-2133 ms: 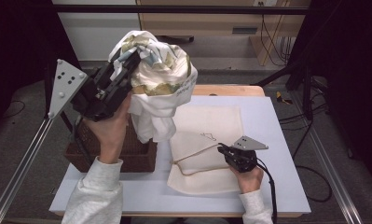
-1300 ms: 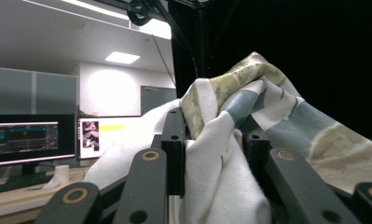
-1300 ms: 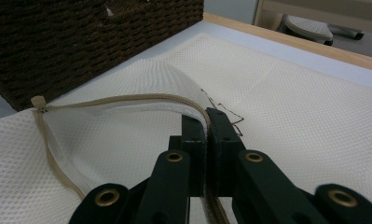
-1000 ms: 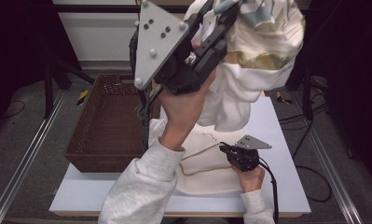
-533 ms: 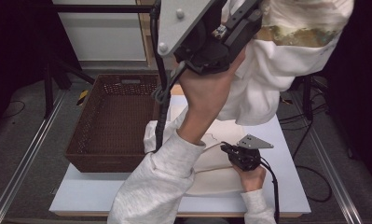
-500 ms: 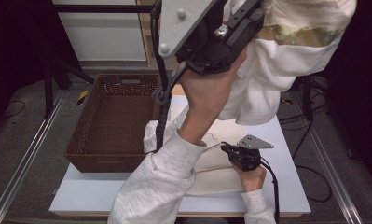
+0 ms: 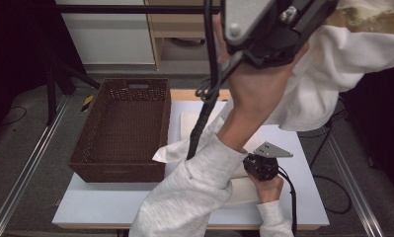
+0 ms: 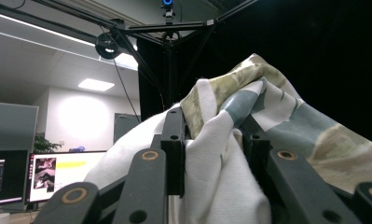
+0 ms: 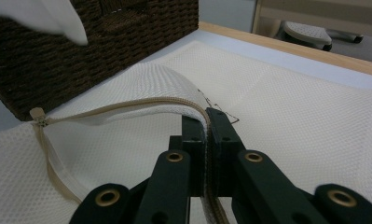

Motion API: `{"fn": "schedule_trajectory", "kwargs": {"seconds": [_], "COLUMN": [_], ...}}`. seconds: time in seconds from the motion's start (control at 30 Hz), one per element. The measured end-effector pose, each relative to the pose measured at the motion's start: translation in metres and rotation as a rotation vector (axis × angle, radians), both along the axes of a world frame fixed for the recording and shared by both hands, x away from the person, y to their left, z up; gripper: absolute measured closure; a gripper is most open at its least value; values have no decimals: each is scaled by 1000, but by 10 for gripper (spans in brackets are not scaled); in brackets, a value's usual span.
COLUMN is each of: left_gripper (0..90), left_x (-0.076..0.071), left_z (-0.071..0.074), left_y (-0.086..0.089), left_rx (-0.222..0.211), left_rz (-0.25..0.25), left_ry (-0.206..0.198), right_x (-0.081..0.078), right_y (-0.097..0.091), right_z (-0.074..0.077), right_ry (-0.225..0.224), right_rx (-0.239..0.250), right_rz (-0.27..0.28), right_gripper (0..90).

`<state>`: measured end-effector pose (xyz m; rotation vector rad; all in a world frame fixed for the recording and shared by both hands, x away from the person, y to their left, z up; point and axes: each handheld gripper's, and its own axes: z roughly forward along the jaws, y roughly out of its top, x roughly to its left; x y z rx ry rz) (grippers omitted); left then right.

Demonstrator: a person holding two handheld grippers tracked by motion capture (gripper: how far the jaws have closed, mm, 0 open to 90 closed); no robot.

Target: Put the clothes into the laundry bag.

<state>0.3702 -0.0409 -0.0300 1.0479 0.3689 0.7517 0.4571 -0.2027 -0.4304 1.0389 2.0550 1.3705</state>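
Light falls evenly from above on my bench [image 7: 303,207], which reads pale and clean; the floor and both side edges of the high view sink into near black; my raised left gripper [image 7: 278,24] sits close to that camera, soft and oversized; in my left gripper view a ceiling panel [image 8: 96,84] glares white against a black curtain, and the cloth [image 8: 230,154] is slightly blurred; my right gripper view is bright, the mesh bag [image 9: 291,121] sharp, its far background soft.

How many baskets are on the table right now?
1: the brown wicker basket on the table's left side, beside the mesh laundry bag. The raised left arm and cloth cover the table's middle, so something could be hidden there.
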Motion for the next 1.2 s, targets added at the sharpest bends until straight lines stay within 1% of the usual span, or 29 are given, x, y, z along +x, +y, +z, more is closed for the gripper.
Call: {"fn": "schedule_trajectory", "kwargs": {"seconds": [0.07, 0.13, 0.17, 0.23, 0.27, 0.37, 0.4, 0.5, 0.6, 0.67, 0.7, 0.73, 0.83, 0.9, 1.03, 1.1, 1.2], "left_gripper": [682, 682, 682, 682, 682, 682, 682, 681, 681, 681, 681, 681, 681, 681, 680, 680, 679], "left_x": [1, 4, 4, 5, 5, 7, 8, 10, 12, 14, 15, 16, 19, 20, 16, 12, 6], "left_z": [-4, -6, -9, -16, -21, -36, -41, -58, -77, -90, -95, -101, -117, -126, -145, -157, -176], "left_y": [-2, -2, -1, 3, 6, 21, 27, 44, 62, 74, 81, 87, 106, 117, 132, 137, 137], "left_rx": [16, 16, 21, 28, 43, 71, 74, 106, 141, 149, 160, 160, 164, 177, 210, 230, 285], "left_rz": [2, -12, -10, -10, -4, 2, 3, 14, 35, 43, 48, 52, 58, 64, 67, 57, 51], "left_ry": [2, 24, 29, 24, 25, 34, 41, 65, 84, 108, 120, 132, 160, 176, 199, 216, 231], "right_x": [0, 0, 1, 0, 0, 2, 2, 4, 5, 6, 6, 7, 8, 8, 8, 9, 10], "right_y": [-2, -4, -4, -5, -5, -5, -4, -4, -4, -5, -5, -5, -5, -5, -4, -4, -3], "right_z": [1, 1, 1, 1, 1, 0, -1, -1, -2, -2, -2, -2, -2, -2, -3, -3, -3], "right_ry": [-4, -3, -1, -4, -6, 1, 3, 9, 18, 15, 14, 18, 26, 25, 20, 19, 16], "right_rx": [6, 9, 13, 10, 11, 10, 8, 5, 14, 13, 14, 16, 13, 3, 4, 4, 4], "right_rz": [-1, -6, -6, -8, -10, -14, -16, -28, -40, -45, -46, -50, -50, -50, -54, -54, -55], "right_gripper": [868, 868, 868, 868, 868, 868, 868, 869, 869, 870, 870, 871, 873, 873, 873, 873, 873]}}
